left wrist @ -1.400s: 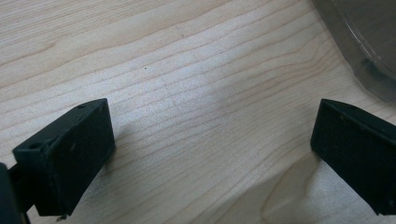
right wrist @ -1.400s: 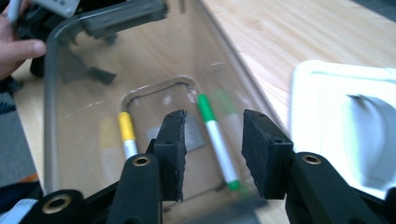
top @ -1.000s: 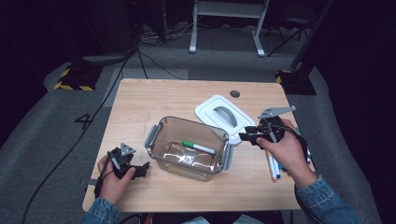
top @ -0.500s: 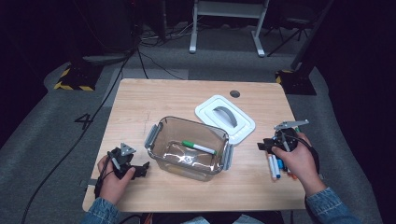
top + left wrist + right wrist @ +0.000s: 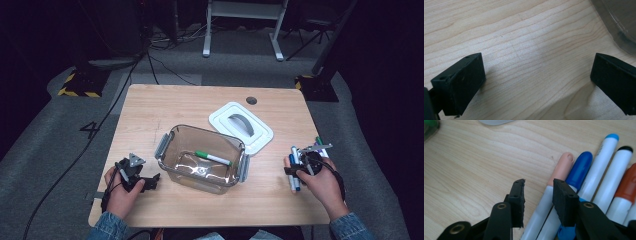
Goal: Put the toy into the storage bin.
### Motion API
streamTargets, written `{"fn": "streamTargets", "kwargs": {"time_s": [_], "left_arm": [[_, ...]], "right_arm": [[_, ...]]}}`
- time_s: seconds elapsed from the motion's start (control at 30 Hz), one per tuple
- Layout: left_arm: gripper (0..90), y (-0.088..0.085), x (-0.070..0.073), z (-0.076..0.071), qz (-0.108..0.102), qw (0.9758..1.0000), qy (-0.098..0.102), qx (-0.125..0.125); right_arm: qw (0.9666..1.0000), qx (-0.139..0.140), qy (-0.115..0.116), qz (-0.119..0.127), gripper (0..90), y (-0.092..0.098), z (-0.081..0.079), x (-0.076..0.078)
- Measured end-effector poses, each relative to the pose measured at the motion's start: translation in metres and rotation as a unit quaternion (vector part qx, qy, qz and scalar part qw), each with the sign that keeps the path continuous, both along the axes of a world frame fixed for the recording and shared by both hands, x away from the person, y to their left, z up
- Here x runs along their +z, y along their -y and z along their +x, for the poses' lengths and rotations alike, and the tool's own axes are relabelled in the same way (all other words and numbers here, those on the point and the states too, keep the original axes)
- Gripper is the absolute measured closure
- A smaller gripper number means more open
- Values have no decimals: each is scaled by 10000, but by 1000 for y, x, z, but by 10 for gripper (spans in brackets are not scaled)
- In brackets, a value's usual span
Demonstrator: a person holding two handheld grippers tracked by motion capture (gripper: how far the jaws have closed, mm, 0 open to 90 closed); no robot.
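Observation:
Several markers (image 5: 296, 172) lie side by side near the table's right edge. My right gripper (image 5: 299, 169) hangs low over them, and its jaws have just been closing. In the right gripper view the right gripper (image 5: 537, 185) straddles the white barrel of a pink-capped marker (image 5: 562, 166); the pads stand a little apart from it, so it is open. Beside that marker lie a blue-capped marker (image 5: 581, 167) and other white markers. A clear container (image 5: 170, 137) in the middle holds a green marker (image 5: 212, 158). My left gripper (image 5: 149, 181) rests open on bare wood left of the container, with nothing between its jaws.
The white lid (image 5: 241, 126) with a grey handle lies behind the container on its right. A corner of the container (image 5: 616, 22) shows at the upper right of the left gripper view. The wooden table (image 5: 165, 105) ends just right of the markers.
My right hand has moved right and down, from beside the lid to the markers at the table's right edge. The left hand has stayed where it was.

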State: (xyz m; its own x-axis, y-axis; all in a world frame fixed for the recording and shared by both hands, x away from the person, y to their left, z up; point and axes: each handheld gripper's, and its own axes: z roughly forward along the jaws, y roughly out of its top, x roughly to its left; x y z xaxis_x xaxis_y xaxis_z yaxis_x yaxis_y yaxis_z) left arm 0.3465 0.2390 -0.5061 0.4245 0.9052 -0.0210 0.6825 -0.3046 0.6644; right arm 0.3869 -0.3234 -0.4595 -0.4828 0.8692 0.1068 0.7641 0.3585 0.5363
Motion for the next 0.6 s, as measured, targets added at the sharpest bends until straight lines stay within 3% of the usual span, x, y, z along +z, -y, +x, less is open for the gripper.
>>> {"fn": "streamTargets", "kwargs": {"time_s": [0.3, 0.47, 0.6], "left_arm": [[1, 0, 0, 0, -6, 10000, -2, 3], [1, 0, 0, 0, -7, 10000, -3, 3], [1, 0, 0, 0, -6, 10000, -3, 2]], "right_arm": [[9999, 99, -90, -73, 708, -13, -3, -15], [9996, 48, -69, -266, 770, -25, -4, -14], [9997, 53, -122, -201, 772, -31, -3, -13]]}}
